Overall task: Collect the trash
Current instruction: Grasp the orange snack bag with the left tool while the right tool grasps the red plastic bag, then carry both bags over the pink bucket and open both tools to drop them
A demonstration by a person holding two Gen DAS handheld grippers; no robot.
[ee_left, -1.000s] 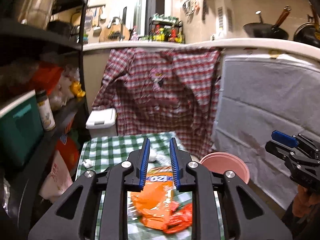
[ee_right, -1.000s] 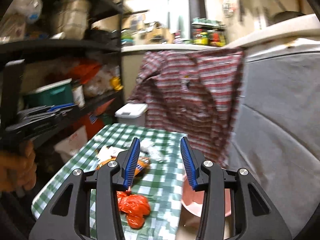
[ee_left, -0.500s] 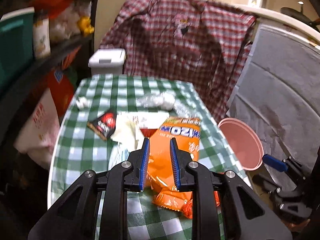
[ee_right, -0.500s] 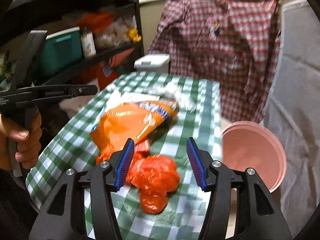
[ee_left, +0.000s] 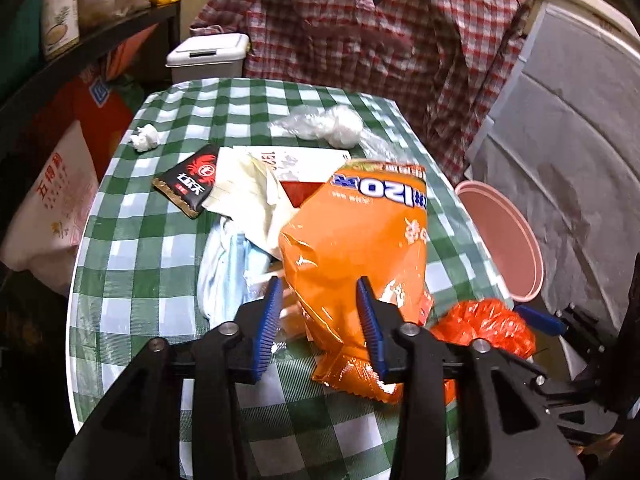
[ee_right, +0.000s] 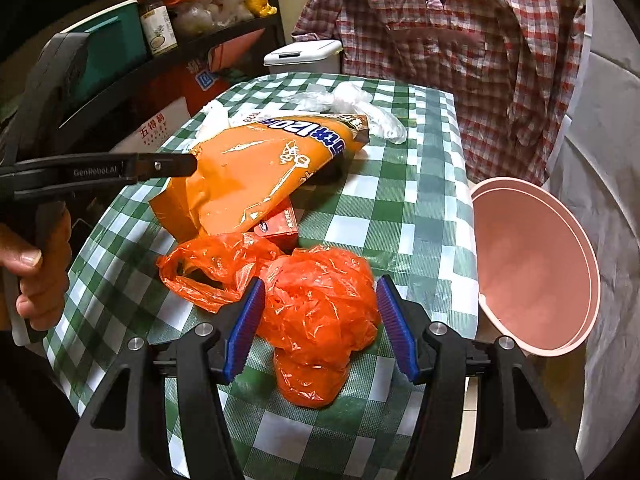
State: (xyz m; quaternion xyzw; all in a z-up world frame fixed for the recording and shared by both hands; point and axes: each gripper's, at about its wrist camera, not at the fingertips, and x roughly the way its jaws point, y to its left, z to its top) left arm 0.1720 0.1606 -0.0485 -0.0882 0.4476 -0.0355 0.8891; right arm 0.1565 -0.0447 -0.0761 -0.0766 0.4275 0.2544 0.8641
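Observation:
Trash lies on a green checked table (ee_left: 160, 240). A big orange snack bag (ee_left: 360, 240) lies in the middle; it also shows in the right wrist view (ee_right: 248, 176). My left gripper (ee_left: 318, 322) is open, its jaws straddling the bag's near end. A crumpled orange plastic bag (ee_right: 320, 296) lies at the near right edge. My right gripper (ee_right: 320, 328) is open with its jaws on either side of that plastic bag. A pink bin (ee_right: 532, 264) stands beside the table's right edge.
On the table lie a black wrapper (ee_left: 188, 180), white papers (ee_left: 248, 196), a blue face mask (ee_left: 224, 272), a tissue ball (ee_left: 144, 140), clear plastic (ee_left: 324, 124) and a small red box (ee_right: 280, 224). A dark shelf rack (ee_left: 80, 40) stands left, a white lidded bin (ee_left: 208, 56) behind.
Both grippers have come down and forward over the table. The left gripper's jaws have opened wider around the snack bag's end. The right gripper's jaws now flank the orange plastic bag.

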